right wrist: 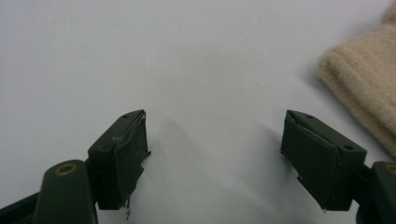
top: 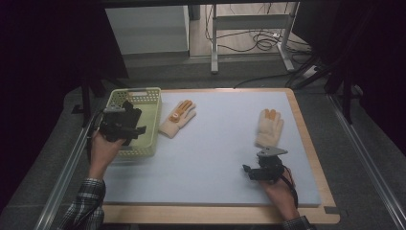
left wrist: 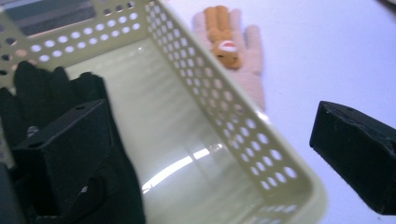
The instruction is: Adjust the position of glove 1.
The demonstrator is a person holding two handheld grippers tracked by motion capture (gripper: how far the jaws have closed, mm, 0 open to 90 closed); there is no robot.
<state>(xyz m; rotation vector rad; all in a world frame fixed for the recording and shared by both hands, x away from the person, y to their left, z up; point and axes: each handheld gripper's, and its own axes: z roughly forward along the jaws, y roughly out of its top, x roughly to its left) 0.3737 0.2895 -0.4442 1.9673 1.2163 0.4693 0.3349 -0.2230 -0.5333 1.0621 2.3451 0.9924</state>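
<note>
Left gripper (top: 125,125) hangs released over the basket (top: 152,98) (black glove (left wrist: 51,86) lies inside); right gripper (top: 253,171), jaws spread, waits near the cream glove (top: 268,127), likely next.

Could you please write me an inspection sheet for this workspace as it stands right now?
Surface: white mat on a wooden table.
Job's things: pale green basket at the mat's left edge, with a black glove inside; glove with orange patch just right of the basket; cream glove on the right side of the mat.
Clutter: nothing seen.
Grippers: left gripper open, straddling the basket's near wall; right gripper open, over bare mat, short of the cream glove.
Cables: black cable over the right hand; loose cables on the floor behind.
Surroundings: metal frame legs beyond the table, dark sides.
</note>
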